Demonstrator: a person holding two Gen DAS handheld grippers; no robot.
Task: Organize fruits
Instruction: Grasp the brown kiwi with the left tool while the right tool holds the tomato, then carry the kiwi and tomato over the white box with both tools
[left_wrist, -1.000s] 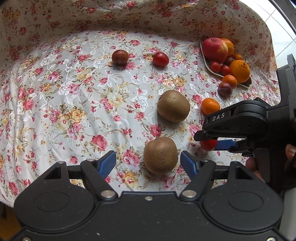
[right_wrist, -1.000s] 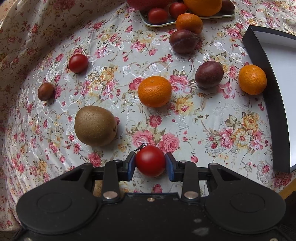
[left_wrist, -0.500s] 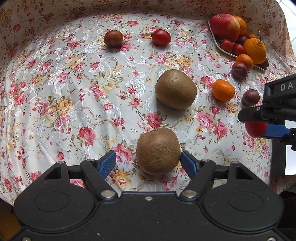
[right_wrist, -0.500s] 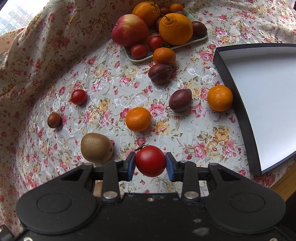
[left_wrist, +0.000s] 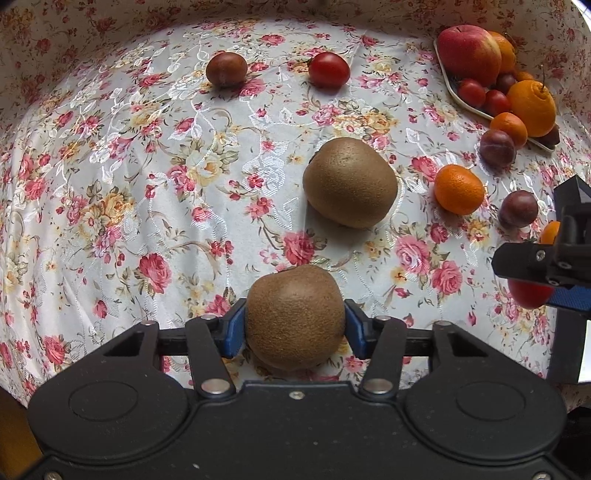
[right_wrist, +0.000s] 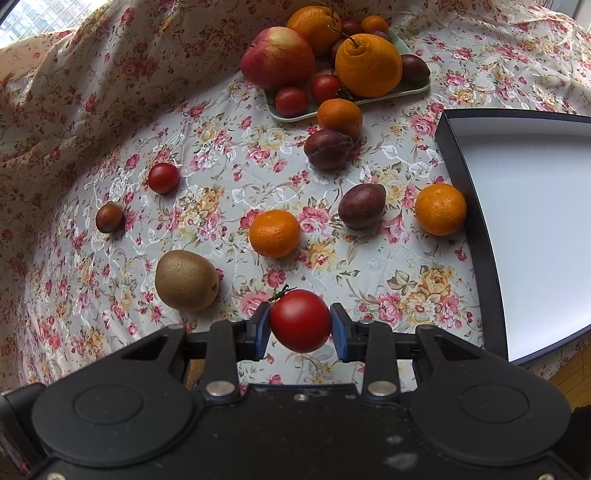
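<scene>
1. No readable writing shows at this moment; the letters "DAS" seen on the right gripper's side a second ago are now out of the left wrist view.
2. A floral tablecloth (left_wrist: 155, 155) covers the table, and a black-rimmed white tray (right_wrist: 476, 229) lies at the right edge.
3. A pale green plate (right_wrist: 413, 90) at the far right carries an apple (right_wrist: 279, 57), large oranges, cherry tomatoes and plums.
4. The left gripper (left_wrist: 295, 326), wide open around the near kiwi (left_wrist: 295, 315) a second ago, is now closed on it, both blue pads pressing its sides at the near edge of the cloth.
5. A second kiwi (left_wrist: 351, 182) lies on the cloth just beyond it.
6. The right gripper (right_wrist: 300, 326) still clamps a red tomato (right_wrist: 300, 320) between its pads; it has risen since a second ago and hangs over the near cloth, left of the tray.
7. Loose on the cloth: three mandarins, one (right_wrist: 439, 208) just beside the tray's rim; two plums (right_wrist: 362, 206); a small tomato (right_wrist: 163, 178); a small dark fruit (right_wrist: 109, 218) at far left.
</scene>
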